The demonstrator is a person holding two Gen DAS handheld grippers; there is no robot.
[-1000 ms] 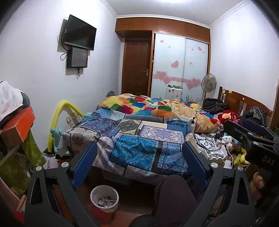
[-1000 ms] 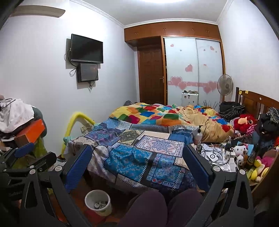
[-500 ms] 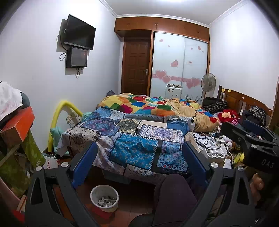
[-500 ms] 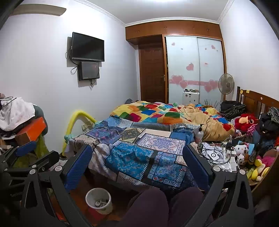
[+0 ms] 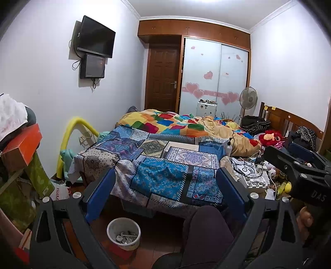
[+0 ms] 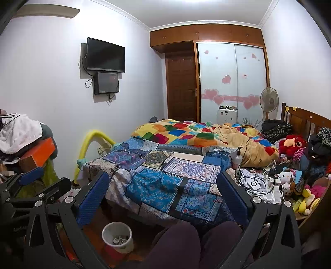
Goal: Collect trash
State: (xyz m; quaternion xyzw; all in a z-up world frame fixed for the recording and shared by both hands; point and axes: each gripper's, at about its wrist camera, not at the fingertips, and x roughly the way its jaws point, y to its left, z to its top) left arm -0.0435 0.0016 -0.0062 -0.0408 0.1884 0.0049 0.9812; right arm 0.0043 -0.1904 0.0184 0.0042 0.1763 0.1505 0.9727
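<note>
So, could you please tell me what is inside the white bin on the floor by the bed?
The white bin holds a few small pale scraps, apparently caps and bits of plastic, lying at its bottom. Its near wall hides part of the bottom, and the pieces are too small to identify.

Room evenly lit from overhead; ceiling (image 5: 198, 6) is blown out to white glare at top centre in both views. Floor under the bed (image 6: 165, 180) is left in deep shadow. Strong fisheye bending and black vignetting are seen at the corners. Focus is sharp centrally, softened toward edges.
</note>
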